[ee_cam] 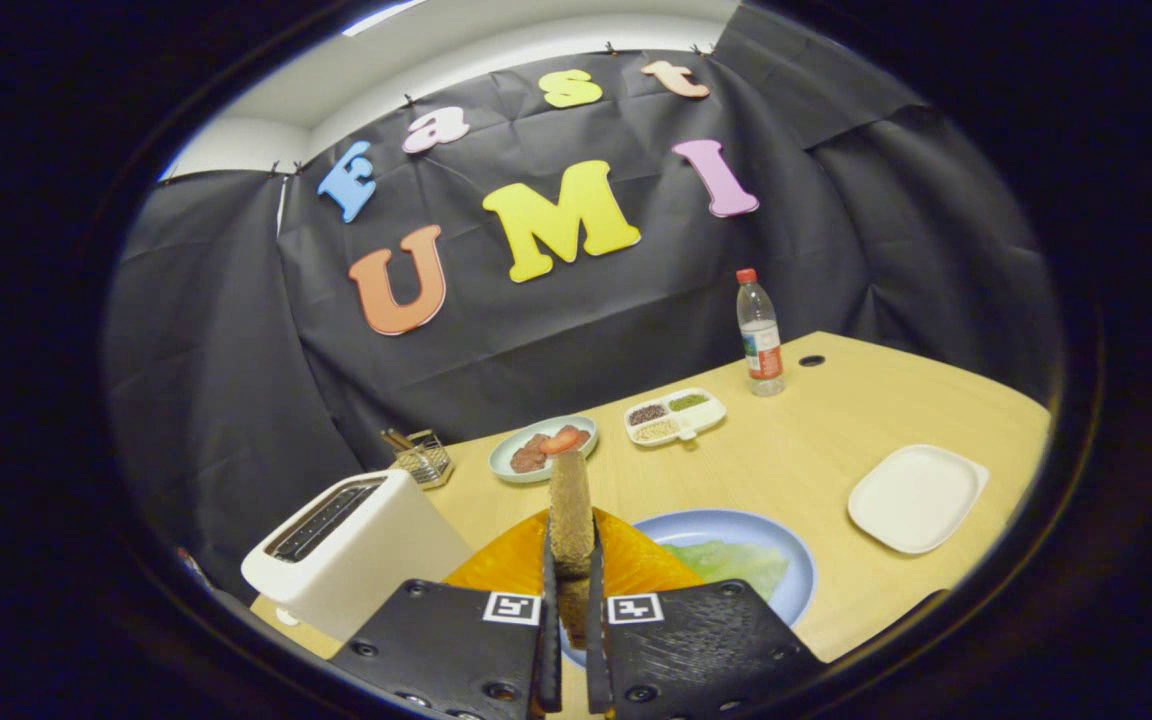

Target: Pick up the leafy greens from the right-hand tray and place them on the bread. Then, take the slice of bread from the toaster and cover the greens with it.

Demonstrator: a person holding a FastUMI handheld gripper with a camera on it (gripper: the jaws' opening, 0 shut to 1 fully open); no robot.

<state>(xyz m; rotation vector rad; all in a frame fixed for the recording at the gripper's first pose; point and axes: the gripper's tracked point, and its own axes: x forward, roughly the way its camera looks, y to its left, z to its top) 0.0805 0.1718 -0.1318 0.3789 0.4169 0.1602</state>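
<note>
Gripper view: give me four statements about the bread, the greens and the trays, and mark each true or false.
1. The gripper is shut on a slice of bread, held upright between its jaws. True.
2. The leafy greens lie on the white tray. False: they lie on the blue plate; the white tray is bare.
3. The toaster stands beside the jaws. True.
4. The water bottle lies on its side. False: it stands upright.
</note>
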